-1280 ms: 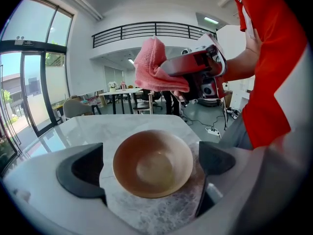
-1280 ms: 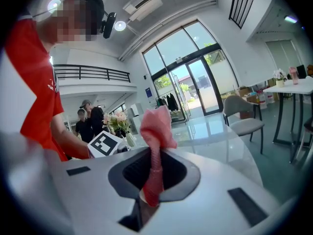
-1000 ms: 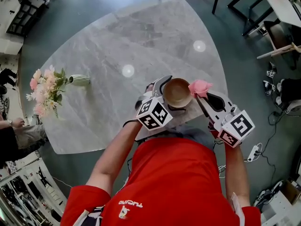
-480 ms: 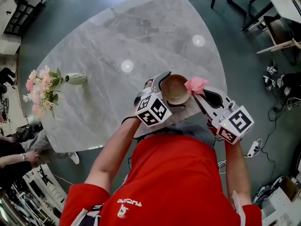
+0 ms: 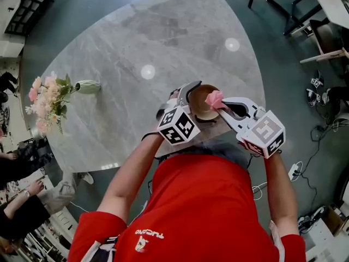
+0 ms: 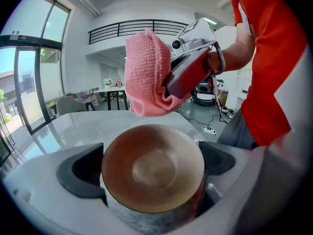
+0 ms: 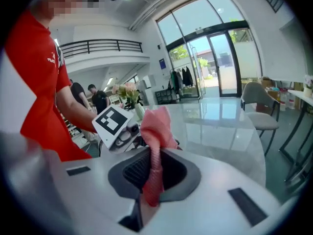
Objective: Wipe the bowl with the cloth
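Looks like just before the first wipe. Holding the round brown bowl (image 6: pixel 152 168) snug between the left gripper (image 5: pixel 196 107) fingers, closed on its sides, by the near edge of the grey marble counter (image 5: pixel 136 48). Pinching the pink knitted cloth (image 7: pixel 155 124) in the right gripper (image 7: pixel 151 180) fingers, shut tight on it, bunched just above the bowl's rim. Left to do: push in and rub all round. Only in the left gripper view: the bowl's bare inside. Only in the head view: where on the counter.
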{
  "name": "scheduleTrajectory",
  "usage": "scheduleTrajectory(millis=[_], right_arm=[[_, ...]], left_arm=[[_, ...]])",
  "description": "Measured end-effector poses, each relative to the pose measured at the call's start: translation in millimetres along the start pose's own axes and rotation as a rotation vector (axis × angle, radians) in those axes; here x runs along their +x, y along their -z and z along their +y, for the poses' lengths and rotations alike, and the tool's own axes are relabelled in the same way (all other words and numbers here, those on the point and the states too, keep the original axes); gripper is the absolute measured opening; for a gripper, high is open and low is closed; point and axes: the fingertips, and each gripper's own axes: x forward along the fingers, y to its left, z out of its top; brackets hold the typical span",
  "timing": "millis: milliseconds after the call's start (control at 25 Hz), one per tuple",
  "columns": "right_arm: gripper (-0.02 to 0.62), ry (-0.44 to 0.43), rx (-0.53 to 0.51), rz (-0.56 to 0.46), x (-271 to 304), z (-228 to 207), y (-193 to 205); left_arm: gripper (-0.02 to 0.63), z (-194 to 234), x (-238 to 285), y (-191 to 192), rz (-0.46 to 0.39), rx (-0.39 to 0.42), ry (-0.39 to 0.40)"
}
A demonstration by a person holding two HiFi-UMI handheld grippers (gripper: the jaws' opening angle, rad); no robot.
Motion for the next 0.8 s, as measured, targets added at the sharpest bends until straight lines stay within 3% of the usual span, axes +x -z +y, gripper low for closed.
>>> scheduleTrajectory(millis=[360,800], right_arm=[[0.023,-0.156,-0.189,0.316,41.2,21.4,22.2],[0.023,-0.227,-0.133,0.483,63.3,25.1,41.1]], left_arm=[[0.586,-0.3,0.8,-1.0,0.002,0.001,0.001],[0.586,0.1,0.8,-1.1,0.005,-0.001,-0.003]])
